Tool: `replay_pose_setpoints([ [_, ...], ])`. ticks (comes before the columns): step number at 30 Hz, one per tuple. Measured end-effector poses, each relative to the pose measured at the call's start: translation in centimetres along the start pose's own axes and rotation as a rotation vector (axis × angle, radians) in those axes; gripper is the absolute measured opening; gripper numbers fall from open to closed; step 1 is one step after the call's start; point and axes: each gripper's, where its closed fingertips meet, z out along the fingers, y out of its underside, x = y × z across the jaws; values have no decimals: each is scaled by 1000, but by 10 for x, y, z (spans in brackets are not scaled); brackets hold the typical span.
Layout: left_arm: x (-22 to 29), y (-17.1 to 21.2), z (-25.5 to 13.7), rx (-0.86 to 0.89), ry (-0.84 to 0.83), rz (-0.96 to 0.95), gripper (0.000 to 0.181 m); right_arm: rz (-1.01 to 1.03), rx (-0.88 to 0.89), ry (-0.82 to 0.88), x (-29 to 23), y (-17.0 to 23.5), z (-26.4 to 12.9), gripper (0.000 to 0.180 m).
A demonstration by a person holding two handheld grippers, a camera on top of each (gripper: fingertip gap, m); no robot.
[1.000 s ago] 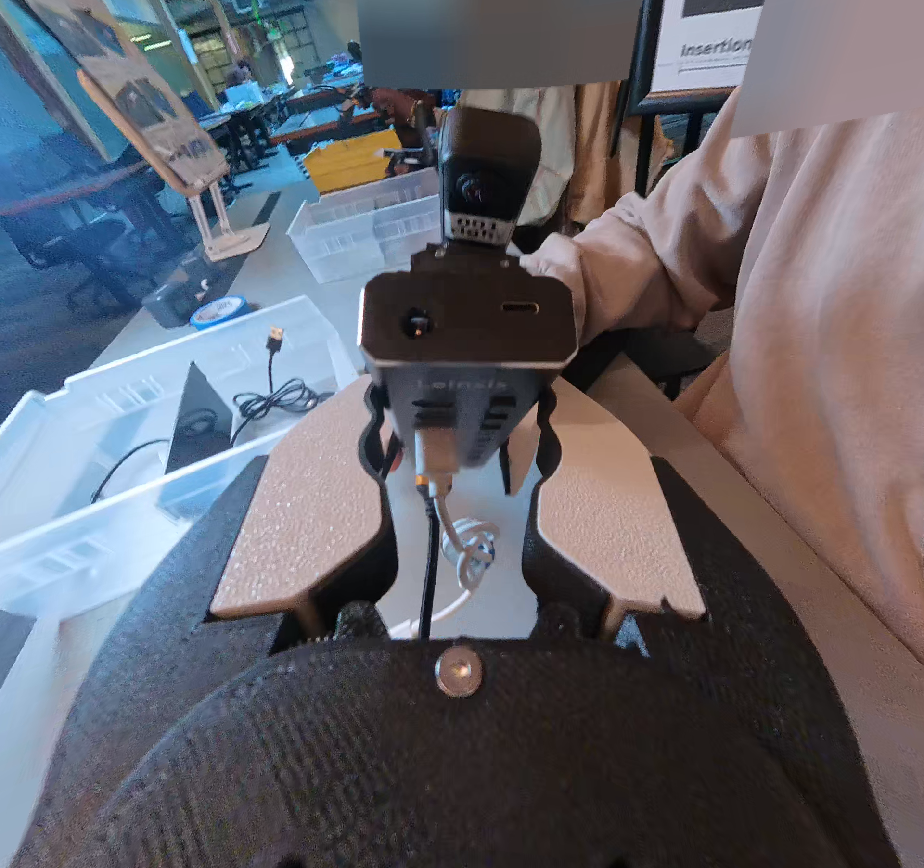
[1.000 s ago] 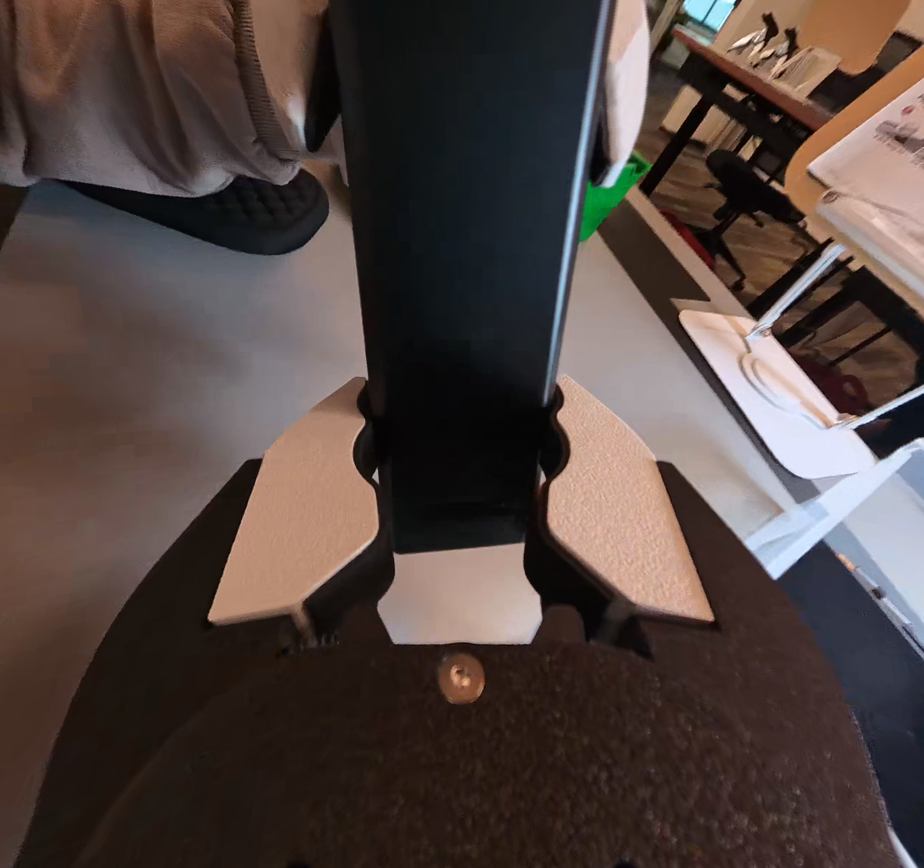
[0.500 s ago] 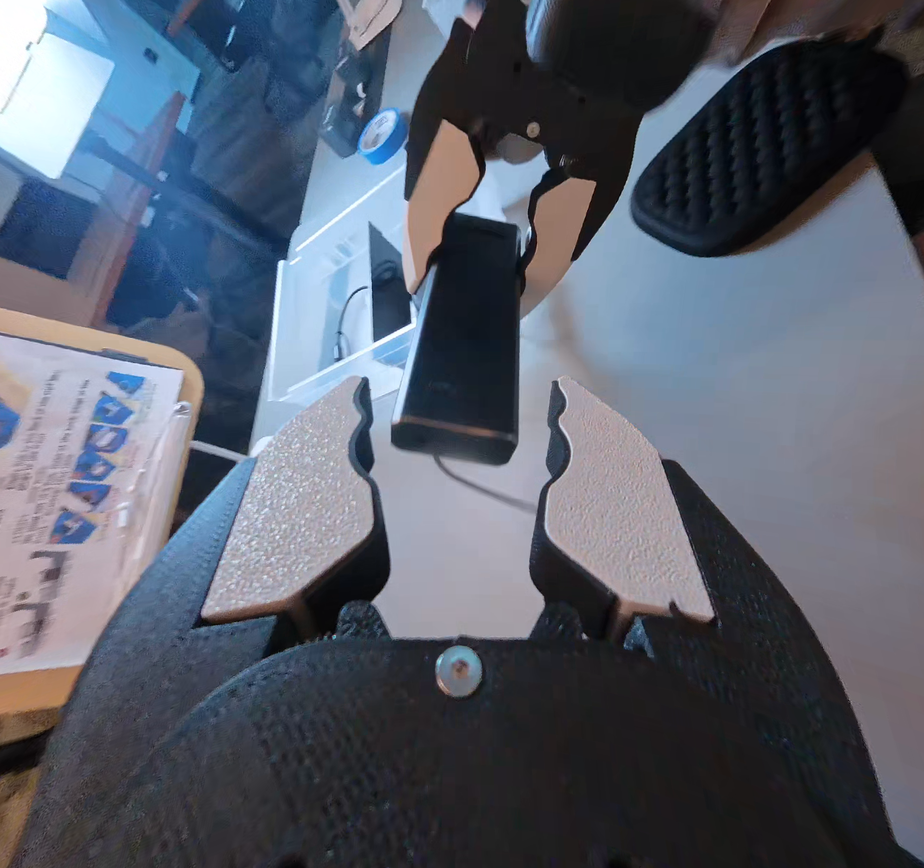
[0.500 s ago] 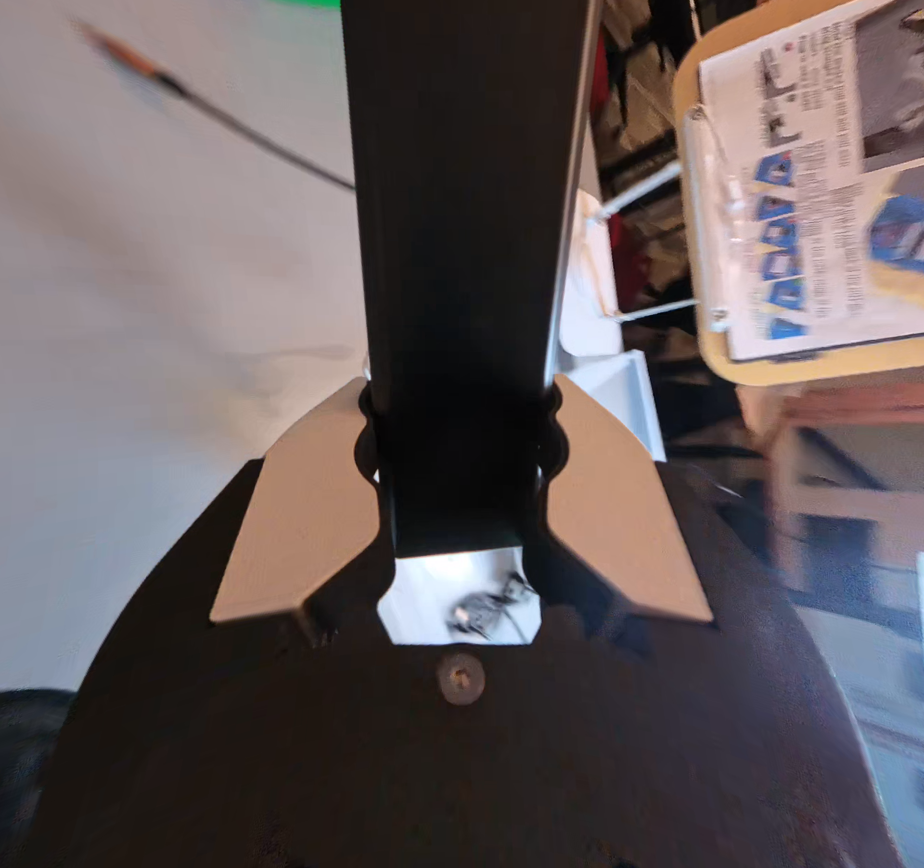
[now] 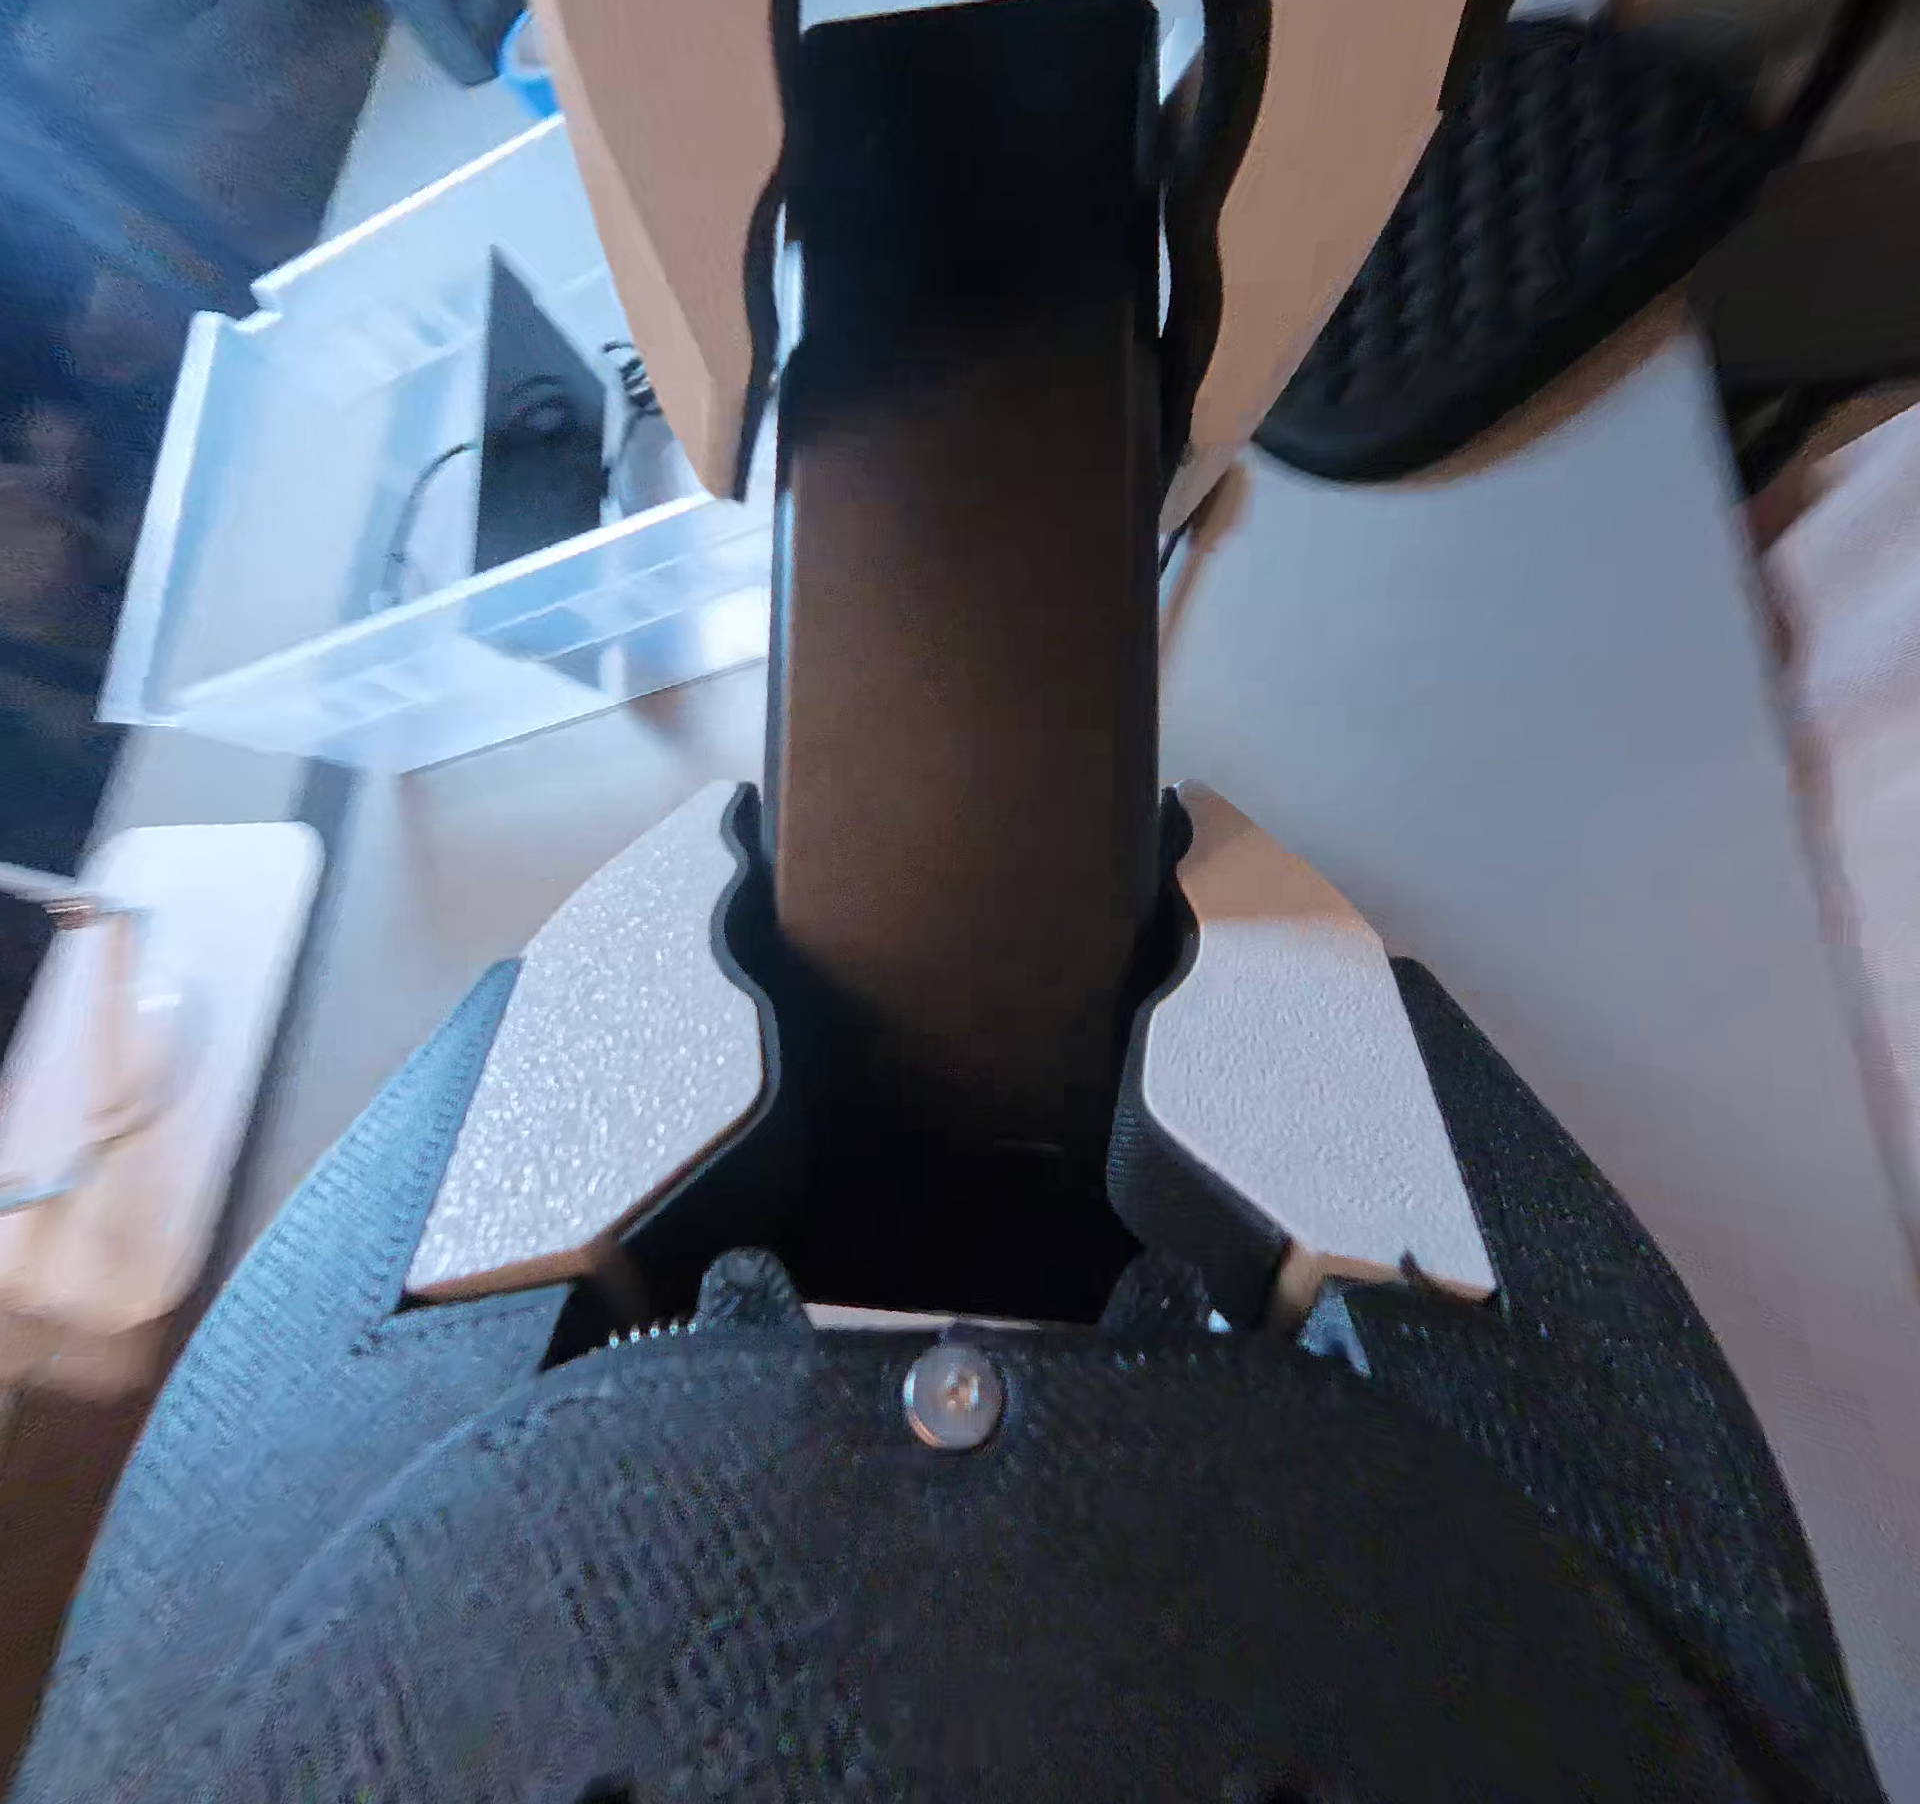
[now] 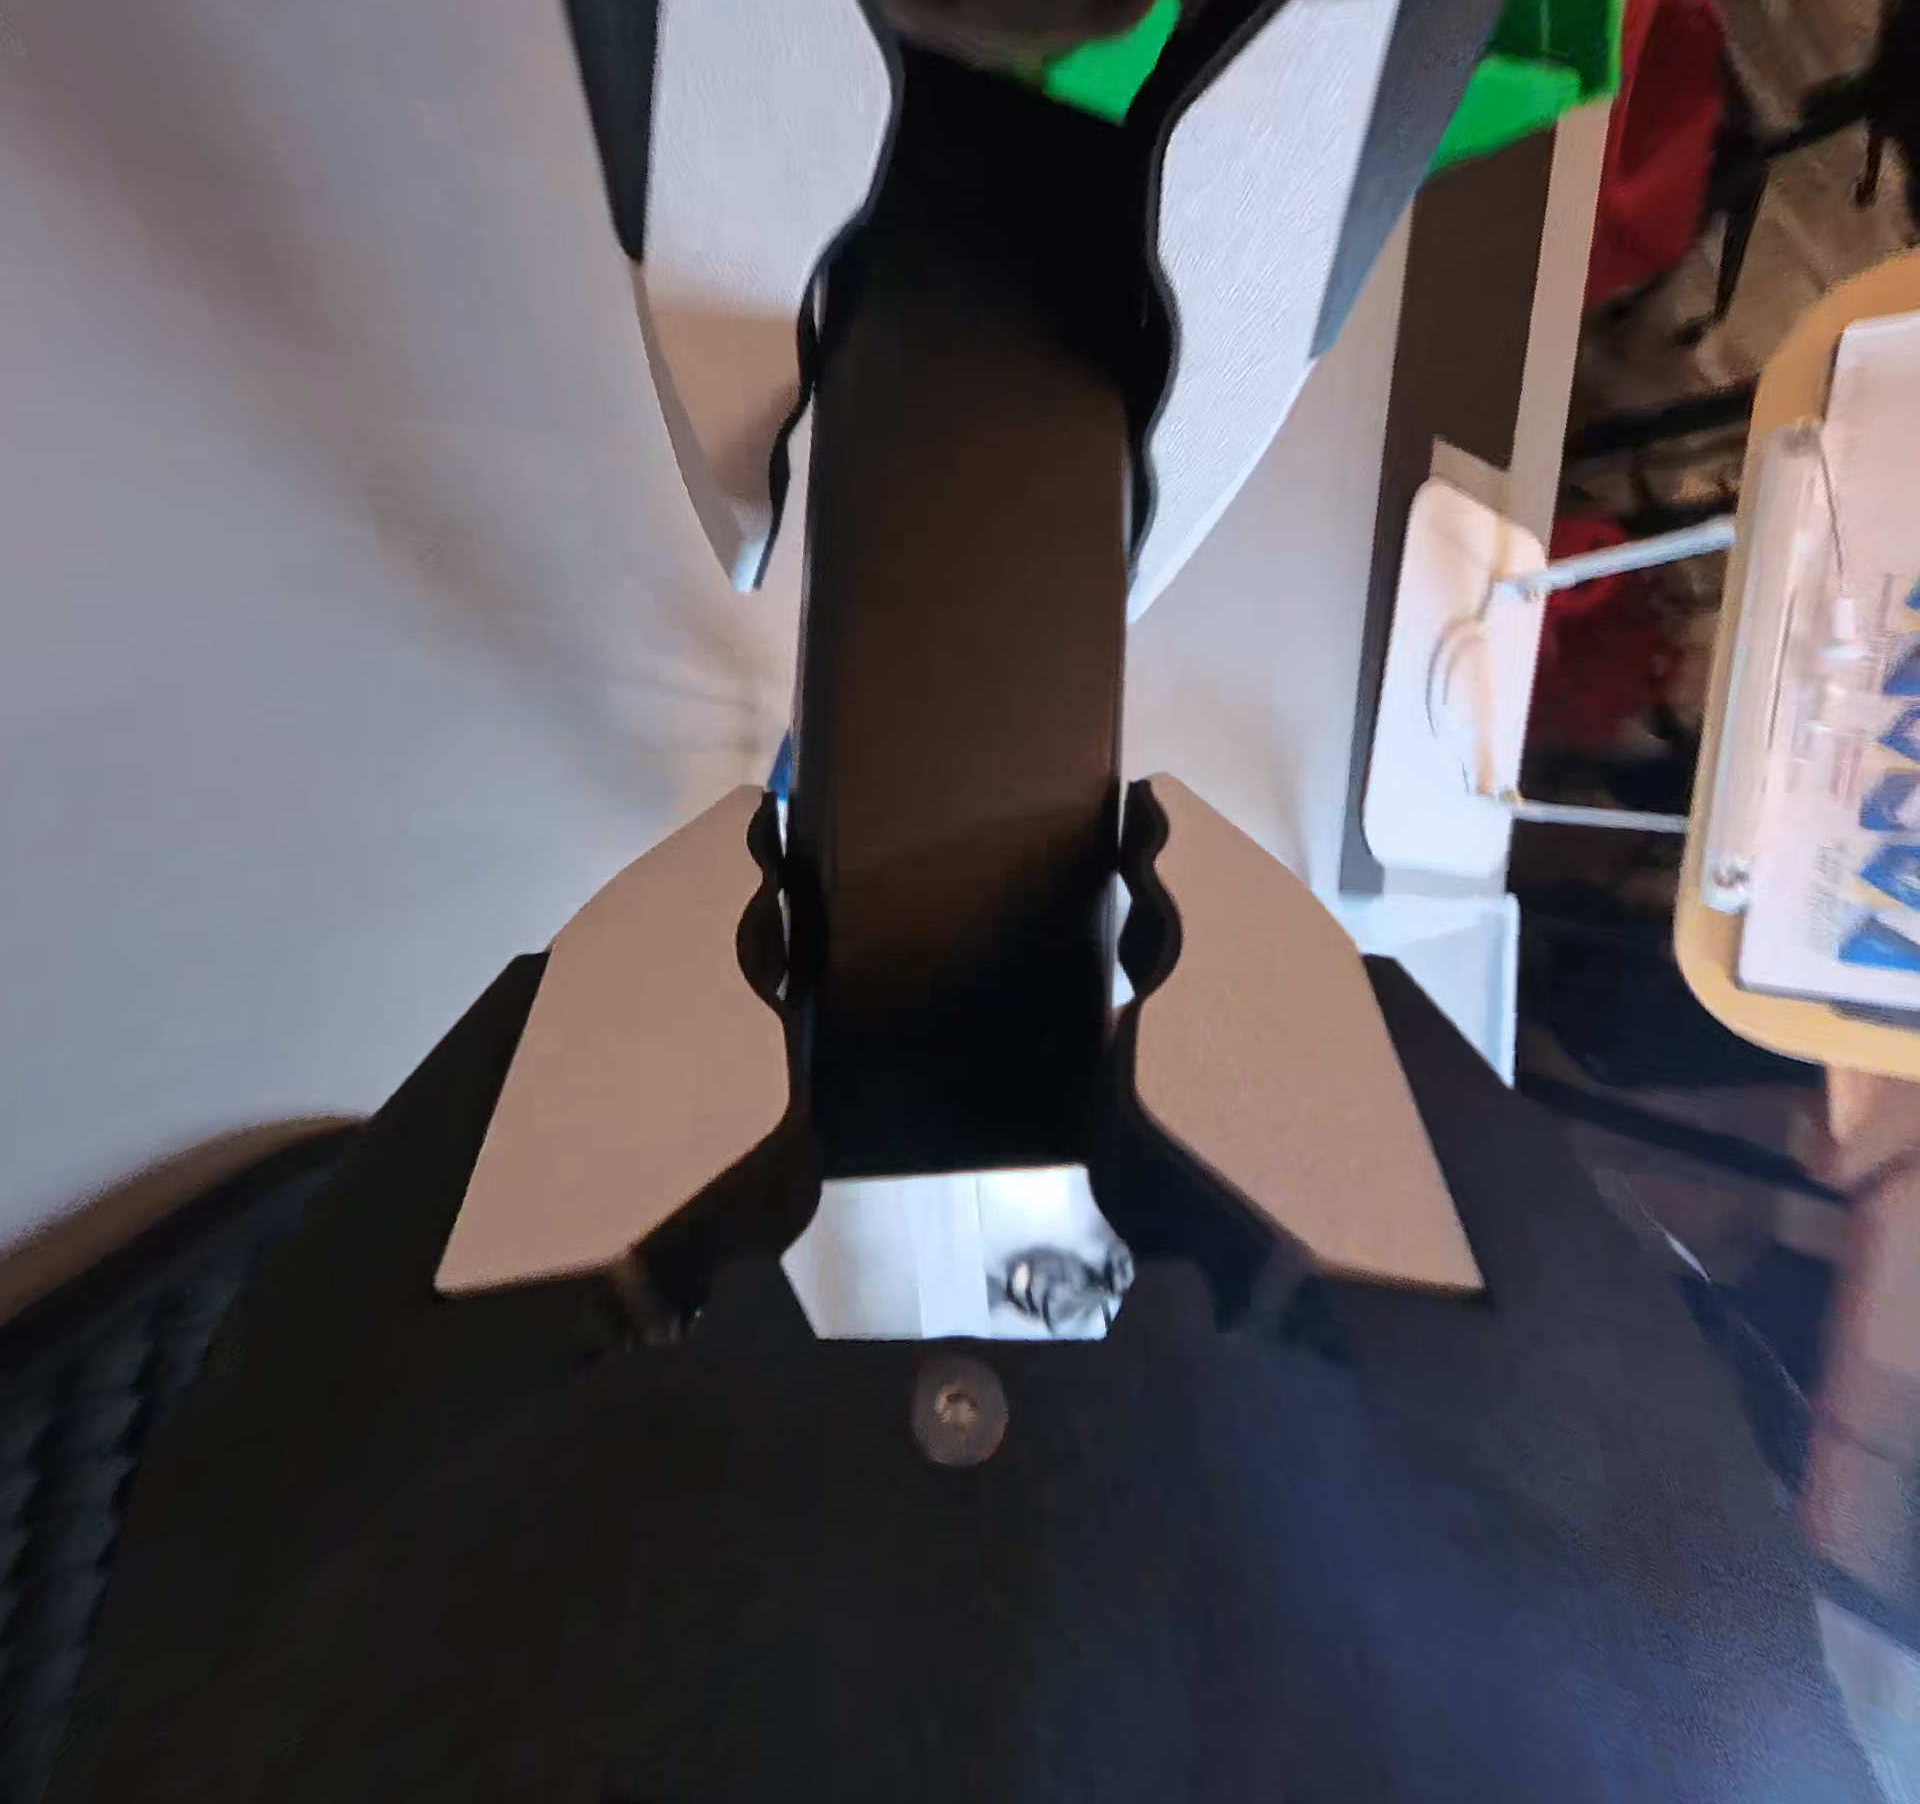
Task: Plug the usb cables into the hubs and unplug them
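Note:
A long black USB hub (image 5: 961,611) hangs above the table, gripped at both ends. My left gripper (image 5: 961,809) is shut on the near end, which reaches deep between its fingers. My right gripper (image 6: 951,798) is shut on the other end of the hub (image 6: 961,663). Each gripper faces the other: the right one shows far off in the left wrist view (image 5: 961,476), the left one in the right wrist view (image 6: 951,570). No plug shows in the hub. A coiled cable (image 6: 1060,1271) shows below the hub. Both views are blurred.
A clear plastic bin (image 5: 312,674) with a black wedge (image 5: 540,445) and loose cables stands on the grey table (image 5: 1455,819) at left. A white stand base (image 6: 1455,663), a board with a printed sheet (image 6: 1818,715), a green object (image 6: 1517,92) and a black padded rest (image 5: 1507,248) are nearby.
A second ago a cable was plugged into the hub at my left gripper. Half a second ago that gripper was drawn back, clear of the hub; now it has closed in around the hub's end.

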Motion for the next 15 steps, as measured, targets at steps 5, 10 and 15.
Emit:
replay_pose_setpoints([
  [5,32,-5,-14,367,330,-414,73,187,377,-53,1,-31,-20,66],
  [10,16,7,-33,725,522,-785,73,611,705,-152,22,-15,-11,70],
  [15,11,8,-19,772,530,-856,72,819,870,-288,25,-42,16,68],
])
